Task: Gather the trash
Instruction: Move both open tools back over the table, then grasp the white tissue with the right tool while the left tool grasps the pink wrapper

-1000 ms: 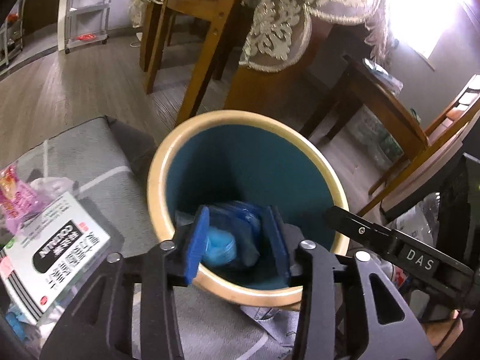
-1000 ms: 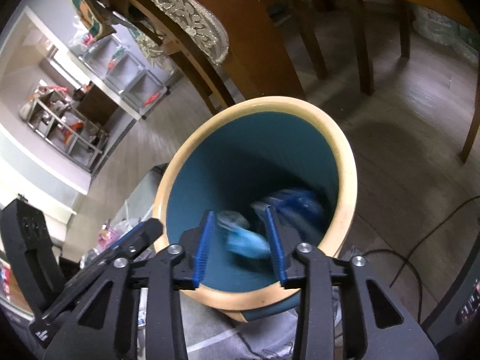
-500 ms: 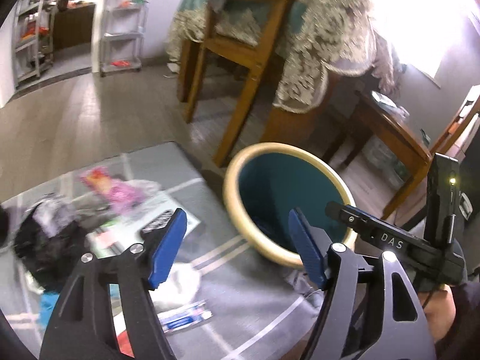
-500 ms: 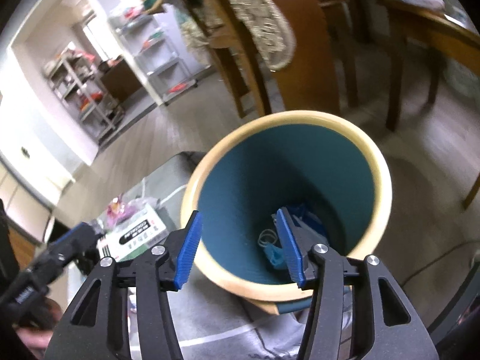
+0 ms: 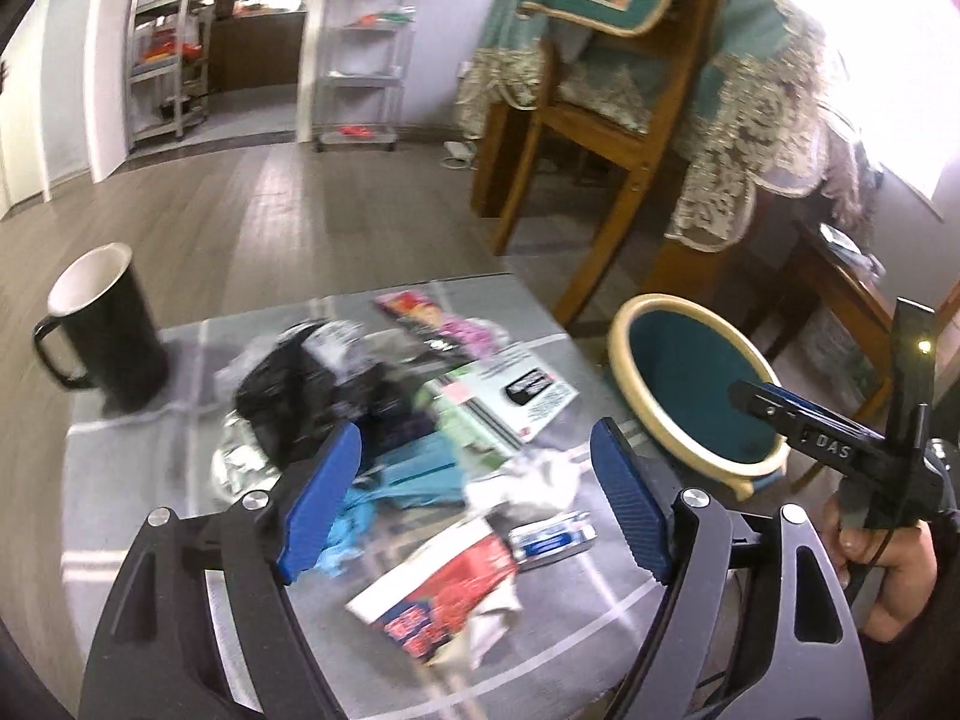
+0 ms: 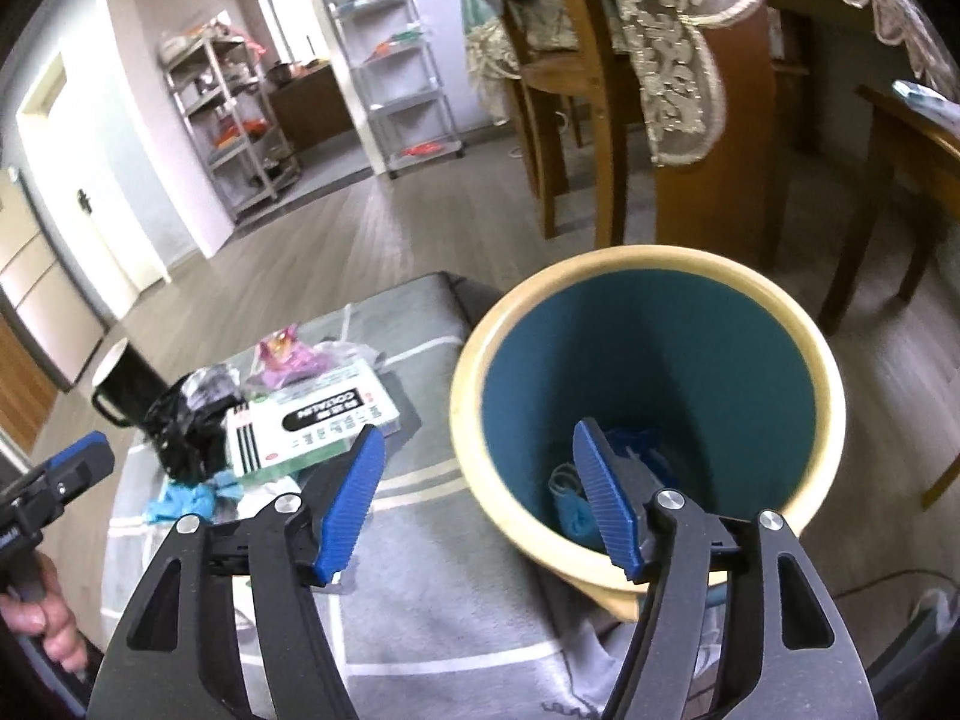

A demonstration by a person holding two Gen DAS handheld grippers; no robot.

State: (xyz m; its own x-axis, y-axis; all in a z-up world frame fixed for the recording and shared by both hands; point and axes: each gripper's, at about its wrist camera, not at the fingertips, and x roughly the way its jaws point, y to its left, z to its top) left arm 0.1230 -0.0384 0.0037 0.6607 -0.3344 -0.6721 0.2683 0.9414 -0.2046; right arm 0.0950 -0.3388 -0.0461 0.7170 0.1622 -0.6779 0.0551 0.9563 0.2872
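Left gripper (image 5: 474,498) and right gripper (image 6: 474,501) are both opening, nothing between their jaws.

Some blue trash (image 6: 576,507) already lies inside the bin (image 6: 780,306); beside the bin, boxes, wrappers and a black bag (image 5: 282,396) remain uncollected on the grey mat (image 5: 150,480).

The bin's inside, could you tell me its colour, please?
Teal inside the bin, with a cream rim; right wrist view shows it best.

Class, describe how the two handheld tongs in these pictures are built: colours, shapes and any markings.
Both the left tongs and right tongs have black angular frames with triangular cut-outs, silver round bolts and ribbed blue pads. Seen from the left camera, the right tool's black body carries white lettering "DAS" and a small lit lamp.
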